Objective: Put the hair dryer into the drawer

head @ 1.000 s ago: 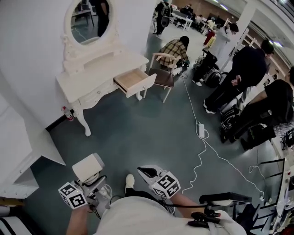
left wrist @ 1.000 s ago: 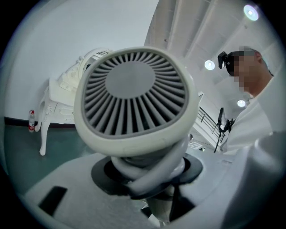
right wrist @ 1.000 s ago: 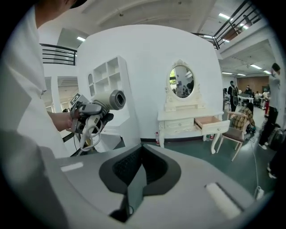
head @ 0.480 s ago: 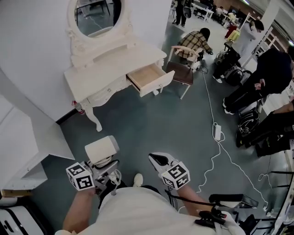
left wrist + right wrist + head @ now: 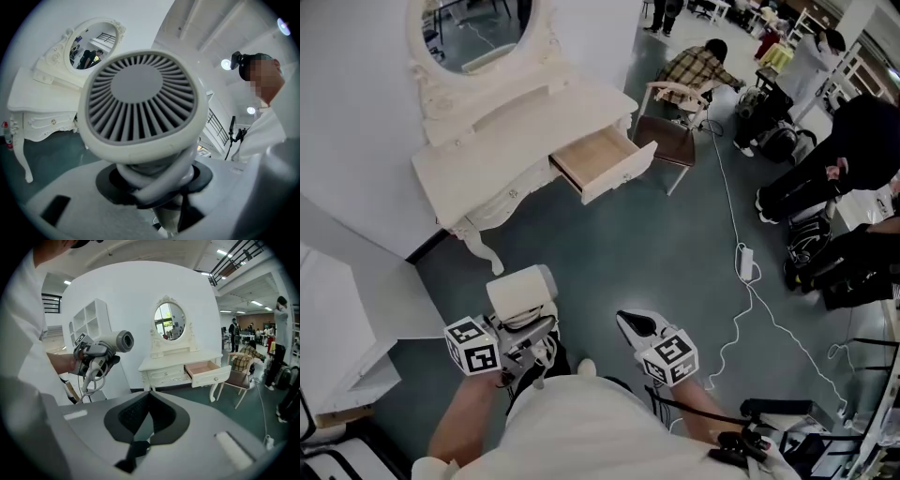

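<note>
I see white hair dryer [image 5: 140, 103], gray slotted back, cord looped round handle. My left gripper [image 5: 528, 325] jaws squeeze handle. My right gripper [image 5: 635, 322] jaws together, nothing inside.

The hair dryer [image 5: 521, 291] is white, the floor [image 5: 609, 253] teal.

The dressing table [image 5: 502, 155] stands against the wall [image 5: 356, 112] at the upper left of the head view, with the mirror [image 5: 473, 28] on its rear edge. The drawer [image 5: 602, 161] projects open from its front, and the chair [image 5: 667, 141] stands just right of it. The power strip [image 5: 746, 262] lies on the floor [image 5: 628, 253], farther right. The hair dryer [image 5: 521, 292] sits in the left gripper [image 5: 528, 328], well before the table. The right gripper [image 5: 635, 324] is to its right.
</note>
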The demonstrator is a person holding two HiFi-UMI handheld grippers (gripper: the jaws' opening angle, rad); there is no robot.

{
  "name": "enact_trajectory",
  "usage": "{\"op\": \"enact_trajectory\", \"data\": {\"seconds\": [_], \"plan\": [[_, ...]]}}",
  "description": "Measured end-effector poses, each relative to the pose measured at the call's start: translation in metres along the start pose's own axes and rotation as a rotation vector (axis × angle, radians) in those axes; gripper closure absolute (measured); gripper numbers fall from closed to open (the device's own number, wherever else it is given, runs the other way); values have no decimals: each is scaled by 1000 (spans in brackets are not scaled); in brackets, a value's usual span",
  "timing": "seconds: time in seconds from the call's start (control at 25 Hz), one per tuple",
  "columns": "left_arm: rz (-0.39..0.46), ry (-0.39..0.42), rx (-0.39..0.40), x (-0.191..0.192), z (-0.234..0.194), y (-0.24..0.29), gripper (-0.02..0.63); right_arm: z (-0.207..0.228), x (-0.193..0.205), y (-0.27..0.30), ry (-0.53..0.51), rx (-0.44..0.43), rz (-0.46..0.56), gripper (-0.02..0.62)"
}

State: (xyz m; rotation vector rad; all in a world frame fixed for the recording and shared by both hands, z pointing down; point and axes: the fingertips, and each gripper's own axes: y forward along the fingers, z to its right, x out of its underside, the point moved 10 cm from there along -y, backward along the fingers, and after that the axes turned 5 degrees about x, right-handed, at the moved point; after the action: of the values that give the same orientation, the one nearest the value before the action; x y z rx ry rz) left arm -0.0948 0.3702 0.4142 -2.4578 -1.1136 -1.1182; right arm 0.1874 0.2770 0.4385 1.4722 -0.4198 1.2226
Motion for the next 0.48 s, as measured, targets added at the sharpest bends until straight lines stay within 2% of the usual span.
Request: {"op": "enact_trajectory", "data": {"seconds": [0.32, 0.48], "plan": [[-63, 13, 95, -82, -78, 32, 374, 40, -59, 56, 33, 93, -15, 595], [-86, 27, 132, -122, -111, 38, 374, 51, -90, 95, 40, 110, -29, 595]]}}
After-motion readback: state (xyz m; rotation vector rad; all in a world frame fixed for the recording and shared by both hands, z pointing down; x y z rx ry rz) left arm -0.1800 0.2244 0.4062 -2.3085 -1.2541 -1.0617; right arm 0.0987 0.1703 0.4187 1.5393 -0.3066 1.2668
